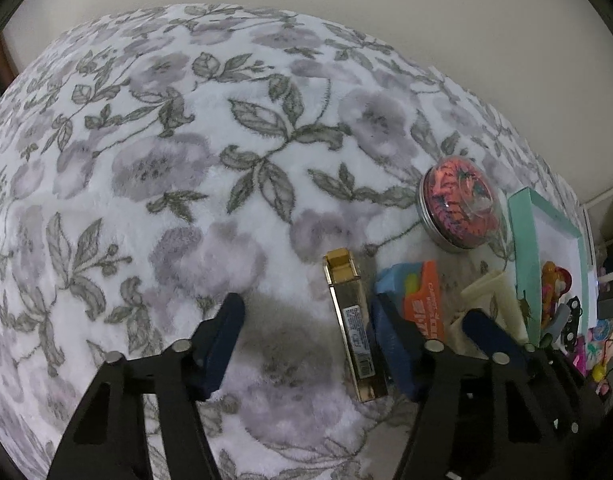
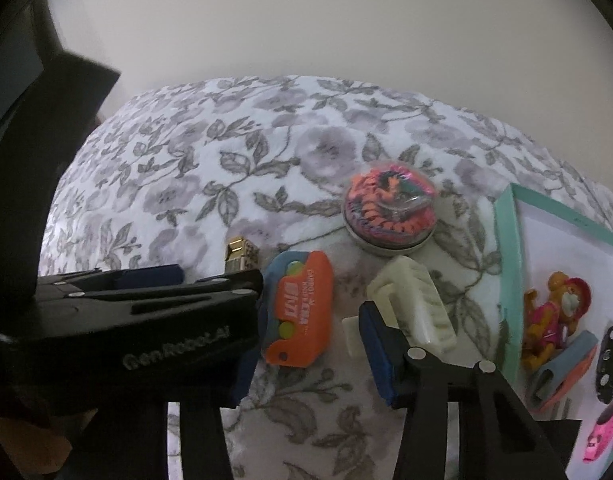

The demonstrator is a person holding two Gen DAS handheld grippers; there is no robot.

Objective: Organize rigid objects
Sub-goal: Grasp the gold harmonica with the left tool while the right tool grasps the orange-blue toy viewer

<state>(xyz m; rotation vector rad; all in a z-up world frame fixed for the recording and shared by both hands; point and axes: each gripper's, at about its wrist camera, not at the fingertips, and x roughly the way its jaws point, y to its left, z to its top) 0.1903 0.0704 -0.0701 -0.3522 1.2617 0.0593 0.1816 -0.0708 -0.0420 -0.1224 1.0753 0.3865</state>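
Note:
On the floral blanket lie a gold rectangular case (image 1: 352, 326), an orange-and-blue packet (image 1: 416, 300) (image 2: 300, 308), a cream plastic clip (image 1: 492, 304) (image 2: 412, 306) and a round tin with an orange and pink lid (image 1: 460, 208) (image 2: 390, 210). My left gripper (image 1: 306, 344) is open and empty, just left of the gold case. My right gripper (image 2: 310, 356) is open, low over the blanket, with the orange packet between its fingers; the cream clip lies by its right finger. The left gripper's black body (image 2: 146, 312) crosses the right wrist view and hides most of the gold case (image 2: 240, 256).
A teal-rimmed white tray (image 2: 510, 264) (image 1: 526, 256) stands at the right. It holds an orange figurine (image 2: 554, 312), a small black toy car (image 2: 610, 356), a grey-and-orange piece (image 2: 562, 368) and pink toys (image 2: 604, 432). A pale wall rises behind the blanket (image 1: 186, 160).

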